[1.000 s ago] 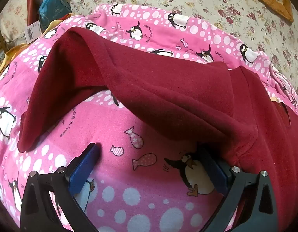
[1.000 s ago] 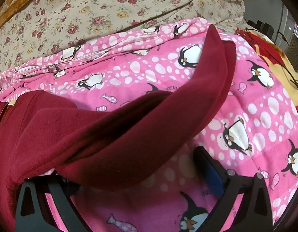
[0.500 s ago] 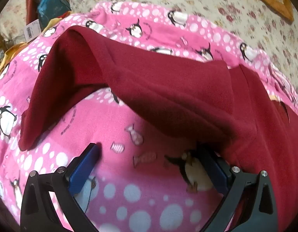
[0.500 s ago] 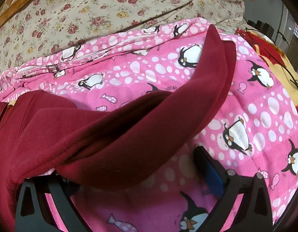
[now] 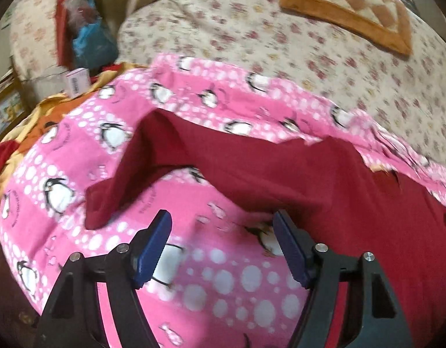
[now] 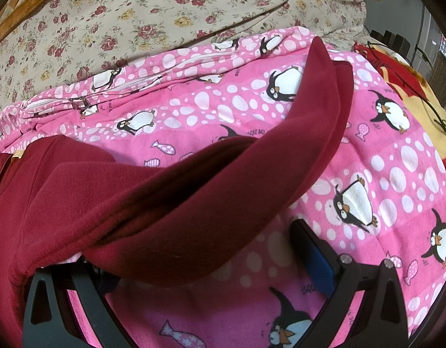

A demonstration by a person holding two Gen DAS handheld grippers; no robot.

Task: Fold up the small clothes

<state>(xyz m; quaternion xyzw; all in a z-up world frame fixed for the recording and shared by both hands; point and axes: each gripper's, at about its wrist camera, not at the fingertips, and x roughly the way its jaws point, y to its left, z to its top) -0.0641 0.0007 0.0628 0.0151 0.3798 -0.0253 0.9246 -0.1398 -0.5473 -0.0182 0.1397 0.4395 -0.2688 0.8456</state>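
garment [image 5: 324, 179] was draped on the blanket [image 5: 223, 284]; left gripper [image 5: 223, 249] was closing, empty; right gripper [image 6: 199, 272], jaws apart, its sleeve [image 6: 315, 110] to be folded inward.

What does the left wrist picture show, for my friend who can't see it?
A dark red garment lies spread on a pink penguin blanket, one sleeve reaching left. In front, the left gripper hangs over the blanket, blue pads apart with nothing between them. Behind is a flowery bedspread with an orange checked cushion.
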